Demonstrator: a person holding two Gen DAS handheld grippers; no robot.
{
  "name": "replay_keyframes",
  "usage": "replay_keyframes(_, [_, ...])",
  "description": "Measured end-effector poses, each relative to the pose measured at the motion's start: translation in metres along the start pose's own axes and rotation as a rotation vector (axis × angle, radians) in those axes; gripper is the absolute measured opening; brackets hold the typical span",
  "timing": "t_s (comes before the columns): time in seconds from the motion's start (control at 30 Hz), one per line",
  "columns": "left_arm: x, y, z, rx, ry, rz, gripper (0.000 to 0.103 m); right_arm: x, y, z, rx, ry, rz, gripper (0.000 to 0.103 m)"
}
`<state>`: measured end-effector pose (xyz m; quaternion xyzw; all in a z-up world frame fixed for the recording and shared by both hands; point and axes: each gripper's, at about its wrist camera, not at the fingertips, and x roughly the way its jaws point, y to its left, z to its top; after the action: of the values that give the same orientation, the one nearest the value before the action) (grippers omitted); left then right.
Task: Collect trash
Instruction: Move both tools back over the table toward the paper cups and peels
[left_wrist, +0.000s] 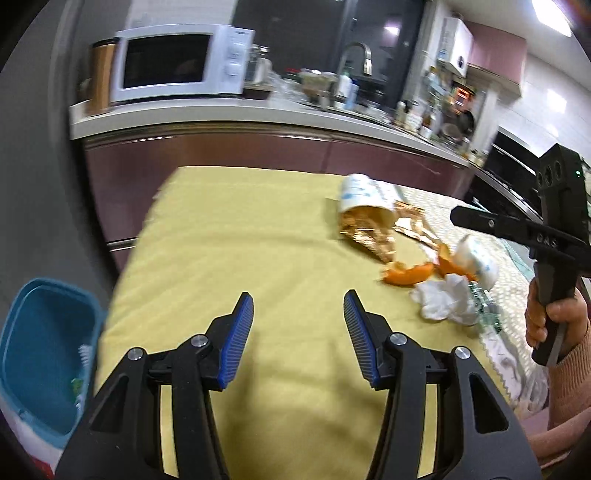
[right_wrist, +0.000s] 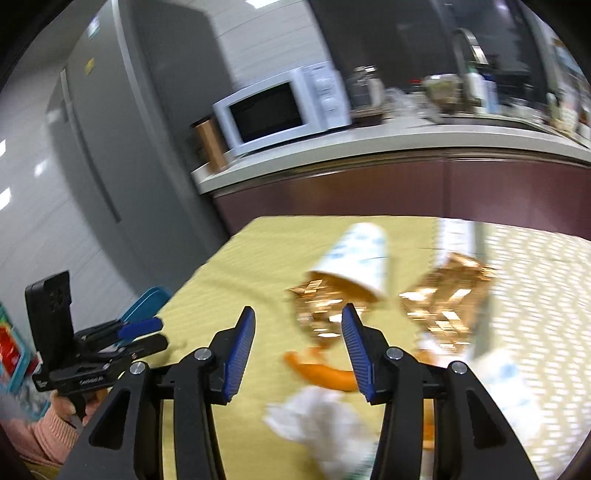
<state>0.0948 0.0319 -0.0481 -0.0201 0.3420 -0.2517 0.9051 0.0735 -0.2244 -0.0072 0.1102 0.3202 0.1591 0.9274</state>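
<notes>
Evidently both grippers are standing empty over the yellow tablecloth (left_wrist: 229, 236), so the step in hand looks like going after the next piece of trash. The left gripper (left_wrist: 298, 317) is hanging with its jaws parted and nothing between them, above bare cloth, with the blue bin (left_wrist: 40, 354) just off the table's edge beside it; the bin is already holding a few scraps. The right gripper (right_wrist: 298, 325) is likewise spread and gripping nothing. Taking the tipped paper cup (right_wrist: 356, 258) as landmark, gold foil wrappers (right_wrist: 321, 306) are spilling from its mouth, orange peel (right_wrist: 321, 373) is lying nearer than the cup, and a crumpled white tissue (right_wrist: 317, 417) is lying nearer still, directly beneath the right gripper's fingers. A second paper cup (left_wrist: 476, 260) is lying beyond the peel, away from the bin. The next move probably calls for lowering the right gripper onto the tissue or peel, closing, then carrying it across to the bin.
</notes>
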Motion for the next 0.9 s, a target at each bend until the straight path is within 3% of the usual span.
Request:
replay_keyframes(0.33, [0.061,-0.053,0.026,0.052,0.076,-0.105,0.053,-0.023,-0.064,0.000,0.050,-0.010,-0.122,0.047])
replay_keyframes(0.73, [0.123,-0.058,0.059,-0.024,0.170,-0.122,0.058,0.007,-0.107,0.021,0.109,0.069,-0.124,0.047])
replay_keyframes(0.9, [0.149,-0.058,0.067,-0.062,0.223,-0.145,0.060,0.001,-0.095,0.015,0.069,0.075,-0.079,0.047])
